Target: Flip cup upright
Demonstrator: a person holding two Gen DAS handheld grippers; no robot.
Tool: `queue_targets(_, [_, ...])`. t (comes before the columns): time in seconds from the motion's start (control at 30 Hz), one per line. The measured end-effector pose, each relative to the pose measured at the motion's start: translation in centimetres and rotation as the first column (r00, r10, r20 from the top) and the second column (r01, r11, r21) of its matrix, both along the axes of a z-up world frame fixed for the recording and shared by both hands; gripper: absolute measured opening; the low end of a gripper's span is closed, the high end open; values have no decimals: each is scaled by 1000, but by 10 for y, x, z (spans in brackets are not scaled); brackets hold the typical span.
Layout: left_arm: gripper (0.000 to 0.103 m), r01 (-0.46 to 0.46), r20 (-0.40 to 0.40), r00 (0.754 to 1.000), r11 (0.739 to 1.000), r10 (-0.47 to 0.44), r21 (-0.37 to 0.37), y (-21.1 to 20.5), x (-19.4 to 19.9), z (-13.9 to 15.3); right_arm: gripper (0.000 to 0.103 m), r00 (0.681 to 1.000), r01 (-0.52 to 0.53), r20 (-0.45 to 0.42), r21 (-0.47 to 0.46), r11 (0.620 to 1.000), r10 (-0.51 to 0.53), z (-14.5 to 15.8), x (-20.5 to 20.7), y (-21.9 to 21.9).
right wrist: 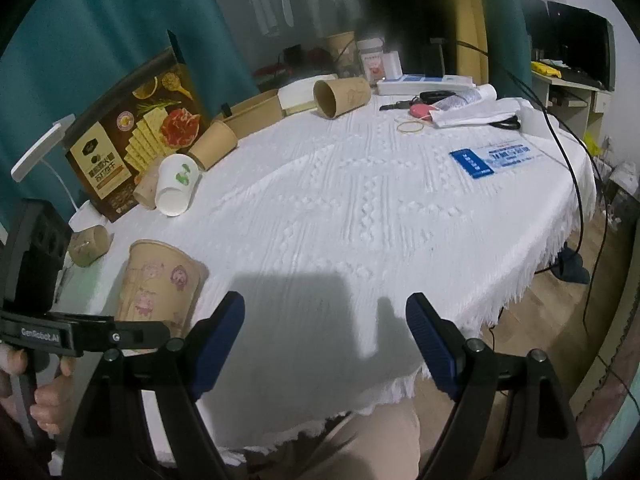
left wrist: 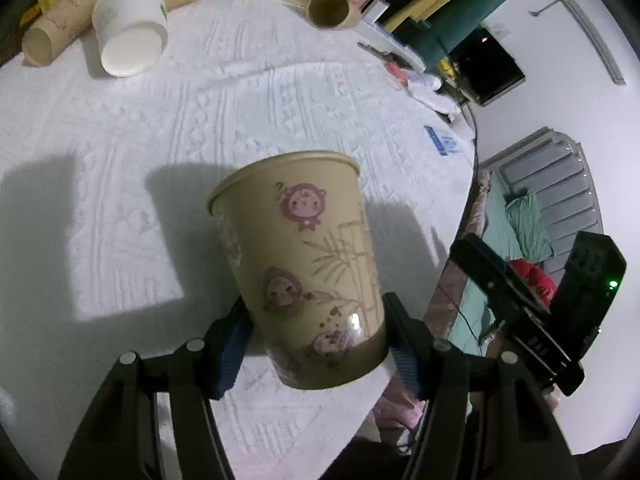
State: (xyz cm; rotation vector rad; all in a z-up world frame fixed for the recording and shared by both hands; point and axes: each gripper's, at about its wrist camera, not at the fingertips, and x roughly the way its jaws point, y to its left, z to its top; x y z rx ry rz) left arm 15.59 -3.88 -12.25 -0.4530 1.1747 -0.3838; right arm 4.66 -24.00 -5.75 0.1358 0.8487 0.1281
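Cup [left wrist: 304, 268] is clamped near its base between the left gripper [left wrist: 316, 344] fingers, rim up, nearly upright above the table [left wrist: 160, 160]; setting down is left. Right gripper [right wrist: 324, 344] is held apart, empty.

Dim, cool indoor light here, with hard-edged dark shadows thrown across the white table [left wrist: 280, 92]. A small glare spot glints low on the cup [left wrist: 304, 264]. Fisheye bending curves the edges, corners go black, and the right wrist view's background looks hazy and soft.
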Motion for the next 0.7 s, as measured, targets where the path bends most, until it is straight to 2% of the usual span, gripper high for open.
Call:
queue_targets(0.13, [65, -8, -4, 1000, 1000, 8, -9, 2, -1, 1, 81, 1000, 0, 4, -6, 1000, 0, 4, -7, 4])
queue_targets(0.27, [77, -19, 4, 1000, 999, 19, -26, 0, -2, -1, 81, 1000, -7, 1, -17, 1000, 7, 8, -7, 7])
queue_targets(0.47, [79, -59, 71, 995, 996, 64, -64, 17, -24, 17, 81, 997, -76, -22, 6, 997, 77, 19, 5, 13])
queue_targets(0.57, [79, -102, 135, 985, 993, 108, -53, 38, -45, 29, 81, 977, -199, -67, 52, 979, 202, 26, 21, 30])
queue_targets(0.63, [79, -148, 172, 973, 989, 151, -33, 56, -59, 34, 81, 944, -287, -120, 154, 945, 306, 25, 37, 44])
queue_targets(0.7, [79, -196, 202, 960, 981, 191, 3, 72, -71, 37, 81, 911, -329, -174, 239, 913, 374, 18, 54, 56])
